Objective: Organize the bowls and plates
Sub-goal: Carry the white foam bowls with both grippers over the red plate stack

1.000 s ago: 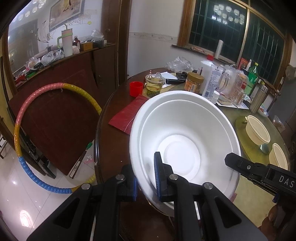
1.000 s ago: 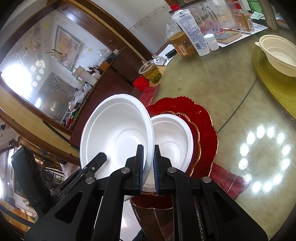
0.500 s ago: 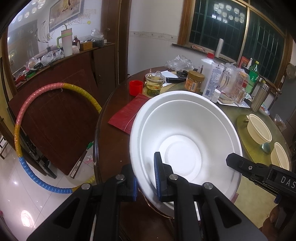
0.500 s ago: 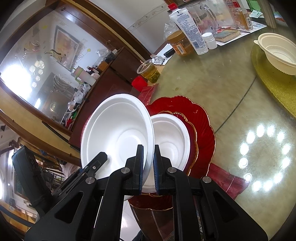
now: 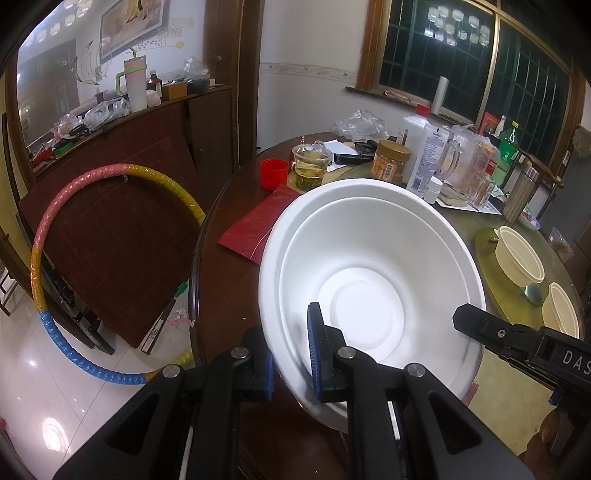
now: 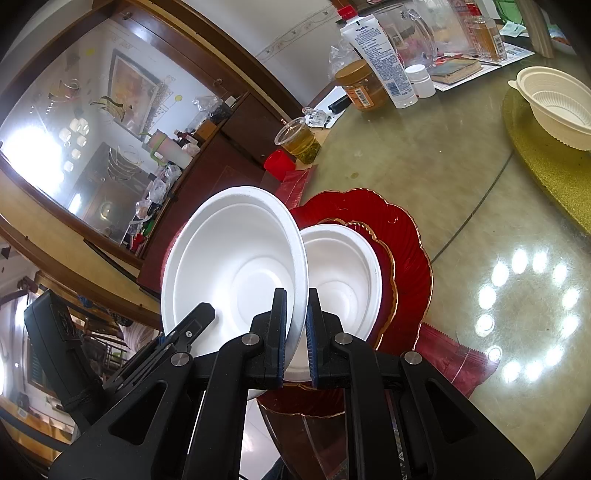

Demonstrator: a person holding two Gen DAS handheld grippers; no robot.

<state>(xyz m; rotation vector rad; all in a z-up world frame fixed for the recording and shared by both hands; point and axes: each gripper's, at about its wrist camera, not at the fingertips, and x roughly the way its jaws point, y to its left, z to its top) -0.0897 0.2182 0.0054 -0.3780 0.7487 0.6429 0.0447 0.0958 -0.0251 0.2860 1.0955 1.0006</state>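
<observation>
Behind held white bowl [image 5: 369, 266], second bowl [image 6: 343, 266] half hidden, red plates [image 6: 406, 251] partly covered

White walls [image 5: 303, 44] with a thin patterned border; dark-framed window [image 5: 461, 55] with a grille, black outside; glossy pale tile floor [image 5: 55, 398] throwing back ceiling lights; dark wood sideboard [image 5: 155, 125] along the left wall, top crowded with bags, bottles and a pale tumbler [image 5: 135, 85]; framed picture [image 5: 129, 22] above it; brown board [image 5: 110, 229] leaning on the sideboard, a pink-yellow-blue hoop [image 5: 48, 221] propped against it; round dark wood table [image 5: 229, 280], its glass top [image 6: 461, 177] mirroring a ring of lamps.
</observation>
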